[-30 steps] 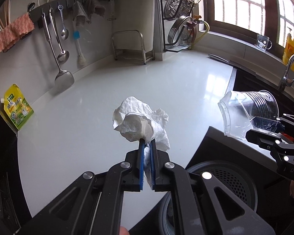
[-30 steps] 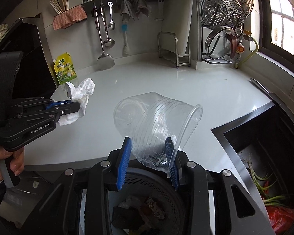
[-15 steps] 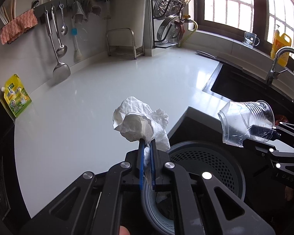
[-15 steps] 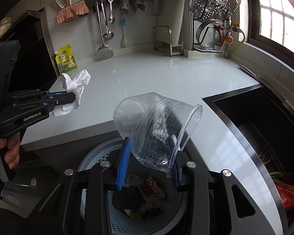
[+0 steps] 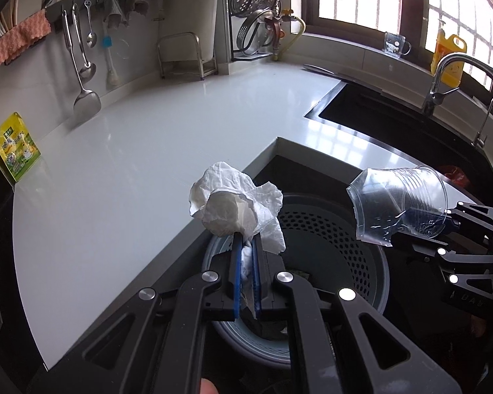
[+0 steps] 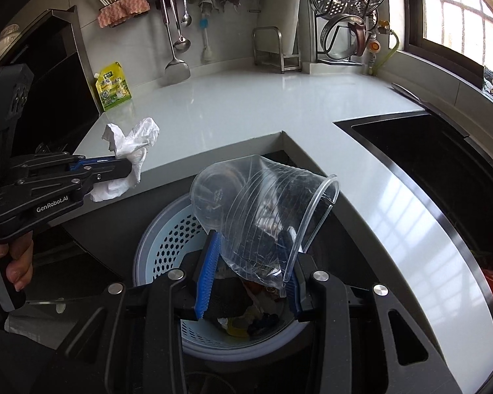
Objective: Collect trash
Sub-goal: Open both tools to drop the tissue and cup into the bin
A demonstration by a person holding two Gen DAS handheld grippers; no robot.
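I've got the left tongs clamped on the crumpled tissue, right tongs clamped on the squashed clear cup. Both hang over the perforated bin at the desk near edge, so releasing should drop them straight in.

Tissue left of cup, above bin.

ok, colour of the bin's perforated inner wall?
Pale blue, on the trash basket; clearest in the right wrist view.
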